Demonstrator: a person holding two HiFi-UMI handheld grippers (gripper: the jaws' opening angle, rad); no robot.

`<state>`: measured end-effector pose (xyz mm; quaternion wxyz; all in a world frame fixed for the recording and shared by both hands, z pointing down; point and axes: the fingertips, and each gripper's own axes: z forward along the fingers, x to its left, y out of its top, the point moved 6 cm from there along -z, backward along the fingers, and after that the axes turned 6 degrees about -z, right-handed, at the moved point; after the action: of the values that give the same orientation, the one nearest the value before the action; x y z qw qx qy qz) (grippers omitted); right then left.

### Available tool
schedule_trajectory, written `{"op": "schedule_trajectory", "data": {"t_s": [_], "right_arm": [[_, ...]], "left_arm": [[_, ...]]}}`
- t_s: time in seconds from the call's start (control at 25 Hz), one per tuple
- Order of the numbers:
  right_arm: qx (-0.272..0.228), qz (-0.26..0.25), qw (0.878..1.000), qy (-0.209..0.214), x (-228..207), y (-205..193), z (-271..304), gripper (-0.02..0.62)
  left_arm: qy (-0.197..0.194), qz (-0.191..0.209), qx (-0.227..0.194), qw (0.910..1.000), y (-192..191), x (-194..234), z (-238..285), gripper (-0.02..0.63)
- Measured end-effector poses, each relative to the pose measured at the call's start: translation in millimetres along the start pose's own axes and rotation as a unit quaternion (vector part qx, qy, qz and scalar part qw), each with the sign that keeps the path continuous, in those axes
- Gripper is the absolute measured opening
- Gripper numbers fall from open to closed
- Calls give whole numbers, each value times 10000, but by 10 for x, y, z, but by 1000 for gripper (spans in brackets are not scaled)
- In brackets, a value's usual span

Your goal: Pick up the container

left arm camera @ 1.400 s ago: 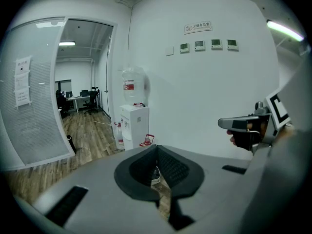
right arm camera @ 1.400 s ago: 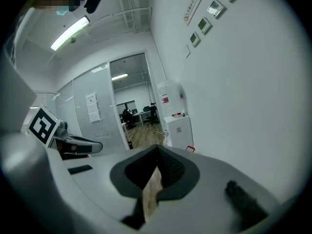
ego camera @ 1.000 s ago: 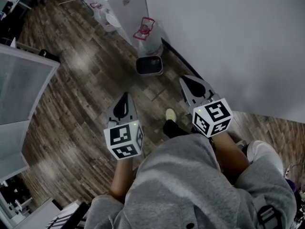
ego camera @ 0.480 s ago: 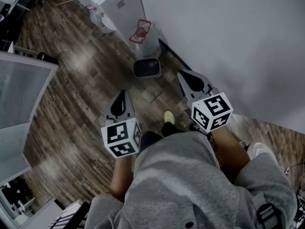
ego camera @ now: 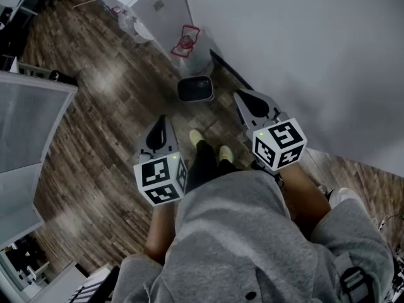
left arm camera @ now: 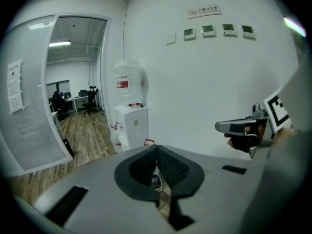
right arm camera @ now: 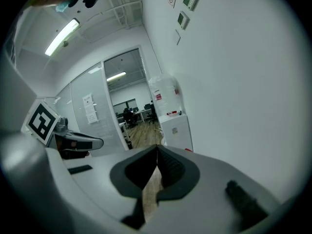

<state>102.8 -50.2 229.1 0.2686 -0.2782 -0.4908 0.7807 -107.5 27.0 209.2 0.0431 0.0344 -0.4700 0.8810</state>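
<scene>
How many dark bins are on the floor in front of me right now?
1. The dark bin stands on the wood floor near the white wall, just short of the water dispenser. More could be hidden behind the dispenser.

1. An office is showing itself: desks [left arm camera: 74, 100] and office chairs [left arm camera: 91, 102] are standing beyond a glass partition [left arm camera: 29, 96].
2. A water dispenser [left arm camera: 130, 125] is standing against the white wall [left arm camera: 214, 91], below wall control panels [left arm camera: 217, 30].
</scene>
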Motion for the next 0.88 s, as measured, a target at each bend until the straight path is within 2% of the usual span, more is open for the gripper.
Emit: {"op": "schedule_trajectory", "data": {"t_s": [0.36,0.88], "right_arm": [[111,-8,9998,-181,-48,64,325,25],[280,-139,9989,-363,-12,277,1043,25]], "left_arm": [[-247,63,11,9997,192,200,343,14],[-468,25,26,9989,491,756,886,14]]}}
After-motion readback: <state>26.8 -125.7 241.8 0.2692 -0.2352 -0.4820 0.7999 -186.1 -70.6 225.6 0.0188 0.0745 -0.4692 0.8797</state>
